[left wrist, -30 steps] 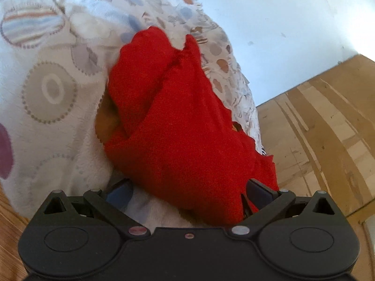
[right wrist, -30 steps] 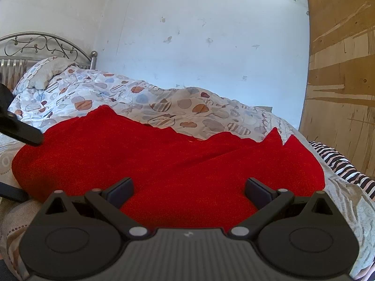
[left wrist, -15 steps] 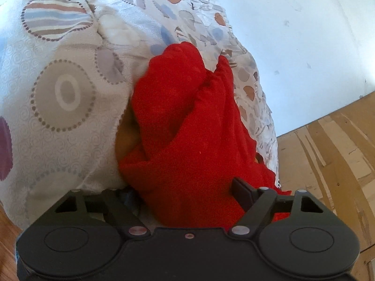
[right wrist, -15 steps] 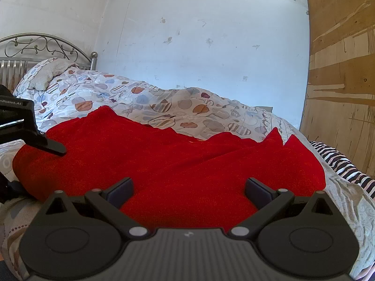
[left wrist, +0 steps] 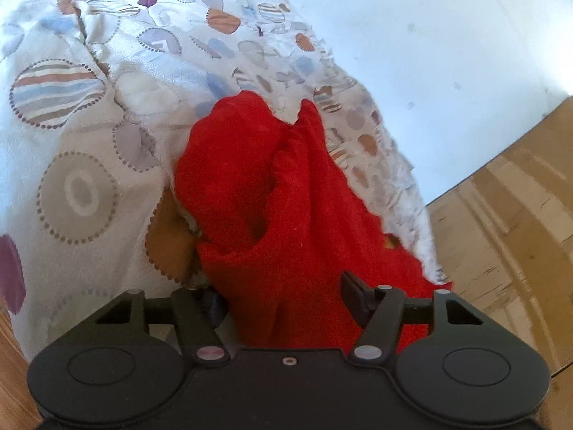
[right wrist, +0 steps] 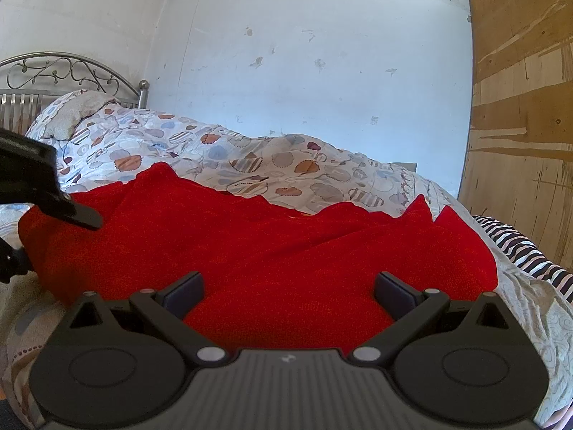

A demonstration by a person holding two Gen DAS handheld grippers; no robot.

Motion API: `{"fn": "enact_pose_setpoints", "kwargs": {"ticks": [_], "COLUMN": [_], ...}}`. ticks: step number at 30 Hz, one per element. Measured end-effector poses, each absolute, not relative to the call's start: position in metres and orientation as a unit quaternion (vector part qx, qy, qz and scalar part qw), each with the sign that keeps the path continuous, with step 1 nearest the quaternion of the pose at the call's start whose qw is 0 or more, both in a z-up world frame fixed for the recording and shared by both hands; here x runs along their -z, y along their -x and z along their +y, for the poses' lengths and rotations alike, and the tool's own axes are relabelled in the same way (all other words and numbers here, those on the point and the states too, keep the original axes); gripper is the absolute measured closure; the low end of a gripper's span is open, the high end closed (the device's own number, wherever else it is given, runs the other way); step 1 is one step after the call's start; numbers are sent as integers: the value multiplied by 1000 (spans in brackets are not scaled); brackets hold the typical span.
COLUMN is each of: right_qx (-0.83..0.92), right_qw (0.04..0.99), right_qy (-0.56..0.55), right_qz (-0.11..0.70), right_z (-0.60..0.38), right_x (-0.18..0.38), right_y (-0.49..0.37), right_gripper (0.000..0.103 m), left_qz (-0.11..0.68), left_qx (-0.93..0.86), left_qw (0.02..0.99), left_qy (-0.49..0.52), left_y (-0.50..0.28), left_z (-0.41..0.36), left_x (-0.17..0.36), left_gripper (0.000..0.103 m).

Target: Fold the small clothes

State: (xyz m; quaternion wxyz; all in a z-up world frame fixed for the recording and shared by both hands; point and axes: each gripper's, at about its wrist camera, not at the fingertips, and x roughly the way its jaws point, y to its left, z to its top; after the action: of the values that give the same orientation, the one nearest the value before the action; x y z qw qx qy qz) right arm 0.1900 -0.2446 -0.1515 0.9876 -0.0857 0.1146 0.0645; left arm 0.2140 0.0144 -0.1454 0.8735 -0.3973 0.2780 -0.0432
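A red garment [right wrist: 272,247] lies spread across the bed. In the left wrist view the red garment [left wrist: 272,208] is bunched, and its near edge sits between the fingers of my left gripper [left wrist: 283,301], which have closed in on the cloth. My right gripper [right wrist: 288,292] is open, its fingers wide apart, with the garment's near edge lying between them. The left gripper [right wrist: 46,197] also shows at the left edge of the right wrist view, at the garment's left end.
The bed has a patterned quilt [right wrist: 250,157] and a metal headboard [right wrist: 71,75] at the back left. A striped cloth [right wrist: 530,251] lies at the right. A wooden panel [right wrist: 523,107] stands at the right, a white wall [right wrist: 304,53] behind.
My left gripper's fingers have narrowed onto the garment's edge and the left view has shifted. My right gripper and the spread garment have stayed put.
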Motion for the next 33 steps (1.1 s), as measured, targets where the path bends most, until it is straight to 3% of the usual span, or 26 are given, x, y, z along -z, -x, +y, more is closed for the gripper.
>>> {"fn": "enact_pose_setpoints", "kwargs": {"ticks": [8, 10, 13, 20, 23, 26, 30, 33], "right_qx": [-64, -64, -64, -65, -65, -66, -81, -119], "right_qw": [988, 988, 988, 988, 988, 988, 988, 987], "right_qy": [85, 85, 85, 85, 84, 82, 54, -32], "right_qz": [115, 114, 114, 114, 114, 113, 117, 100], "right_z": [-245, -245, -245, -245, -245, -244, -251, -279], "right_x": [152, 152, 152, 152, 152, 150, 142, 129], "right_y": [-190, -190, -190, -190, -189, -189, -188, -174], "right_gripper": [0, 0, 0, 0, 0, 0, 0, 0], "left_qz": [284, 282, 273, 276, 273, 263, 242, 226], "left_qx": [22, 20, 13, 4, -6, -15, -4, 19], "left_qw": [846, 843, 838, 835, 842, 860, 891, 913], "left_qy": [450, 458, 473, 476, 466, 437, 384, 340], "left_y": [-220, -220, -218, -221, -219, -216, -219, -232], "left_z": [27, 29, 32, 32, 30, 22, 8, -3], "left_x": [164, 165, 166, 165, 160, 148, 122, 95], "left_gripper": [37, 39, 53, 58, 71, 76, 78, 79]}}
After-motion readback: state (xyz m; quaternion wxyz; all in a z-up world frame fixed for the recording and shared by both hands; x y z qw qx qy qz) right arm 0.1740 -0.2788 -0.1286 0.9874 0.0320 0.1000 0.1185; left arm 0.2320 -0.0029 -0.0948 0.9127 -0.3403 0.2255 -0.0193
